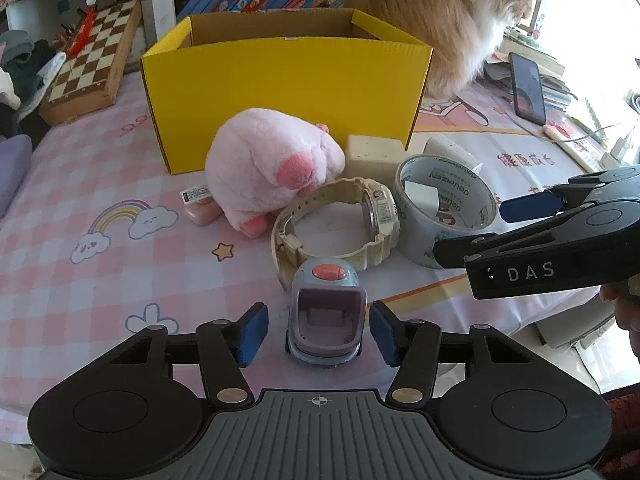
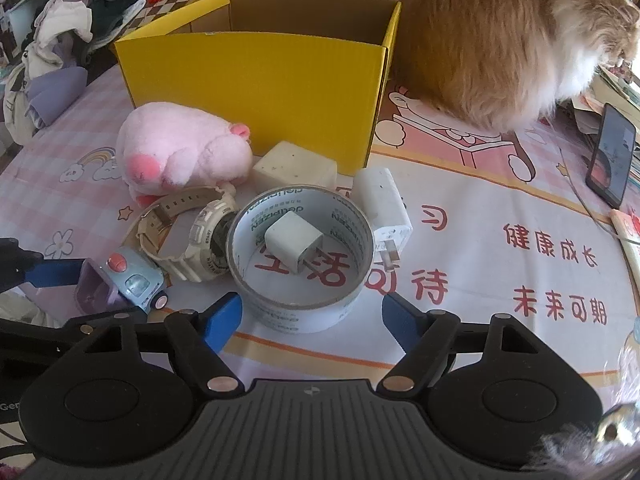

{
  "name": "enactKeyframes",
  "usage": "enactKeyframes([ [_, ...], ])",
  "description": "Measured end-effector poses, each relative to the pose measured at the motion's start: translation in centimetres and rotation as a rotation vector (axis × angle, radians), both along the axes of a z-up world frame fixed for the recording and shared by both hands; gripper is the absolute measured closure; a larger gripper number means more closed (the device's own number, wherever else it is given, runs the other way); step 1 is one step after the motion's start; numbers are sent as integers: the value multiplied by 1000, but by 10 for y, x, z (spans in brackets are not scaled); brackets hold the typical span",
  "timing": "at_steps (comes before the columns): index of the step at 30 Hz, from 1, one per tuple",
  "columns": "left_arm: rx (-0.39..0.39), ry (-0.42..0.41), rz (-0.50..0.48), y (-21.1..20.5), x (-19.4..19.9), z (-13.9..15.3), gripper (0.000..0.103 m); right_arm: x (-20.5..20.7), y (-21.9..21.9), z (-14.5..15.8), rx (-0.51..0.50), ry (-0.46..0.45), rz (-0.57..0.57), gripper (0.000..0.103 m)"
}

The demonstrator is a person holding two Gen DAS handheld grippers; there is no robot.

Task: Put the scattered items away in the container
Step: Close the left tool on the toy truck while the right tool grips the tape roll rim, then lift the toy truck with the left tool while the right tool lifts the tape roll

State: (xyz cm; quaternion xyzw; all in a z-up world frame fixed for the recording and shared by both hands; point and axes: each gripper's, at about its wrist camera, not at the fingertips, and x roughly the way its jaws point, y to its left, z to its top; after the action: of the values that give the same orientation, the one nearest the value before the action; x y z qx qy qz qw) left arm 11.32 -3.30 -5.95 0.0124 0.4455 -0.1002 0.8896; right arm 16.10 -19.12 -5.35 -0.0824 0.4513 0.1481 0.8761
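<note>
Yellow corrugated cardboard box [image 1: 286, 92] is seen at 12 o'clock. Counted before it: one pink plush pig [image 1: 272, 168], one cream wristwatch [image 1: 340, 224], one tape roll [image 2: 302, 256], two white chargers [image 2: 294, 246], one toy car [image 1: 325, 316]. Left gripper [image 1: 318, 334] is spread around car, untouched; right gripper [image 2: 312, 320] is spread, empty.

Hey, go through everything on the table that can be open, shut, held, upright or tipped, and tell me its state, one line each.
Left gripper: open, straddling the toy car, not clamped.
Right gripper: open, empty, before the tape roll.
Toy car: on its wheels, on the table.
Yellow box: upright, open-topped.
Tape roll: lying flat, small white plug inside its ring.
Watch: strap buckled, on edge.
Plush pig: lying against the box.
Phone: propped upright.
</note>
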Motion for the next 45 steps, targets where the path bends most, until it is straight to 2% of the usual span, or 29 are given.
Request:
enactKeyframes([
  [6, 2, 14, -7, -3, 5, -5, 59, 8, 1, -3, 1, 8, 20, 27],
  [14, 0, 22, -12, -4, 7, -7, 63, 17, 6, -6, 0, 9, 52, 27],
  [27, -10, 21, -21, -1, 7, -7, 64, 32, 12, -13, -3, 12, 49, 21],
  [33, -18, 19, -13, 3, 7, -5, 64, 34, 12, -13, 1, 10, 42, 22],
  [45, -29, -46, -18, 11, 1, 11, 64, 17, 11, 7, 23, -64, 41, 22],
])
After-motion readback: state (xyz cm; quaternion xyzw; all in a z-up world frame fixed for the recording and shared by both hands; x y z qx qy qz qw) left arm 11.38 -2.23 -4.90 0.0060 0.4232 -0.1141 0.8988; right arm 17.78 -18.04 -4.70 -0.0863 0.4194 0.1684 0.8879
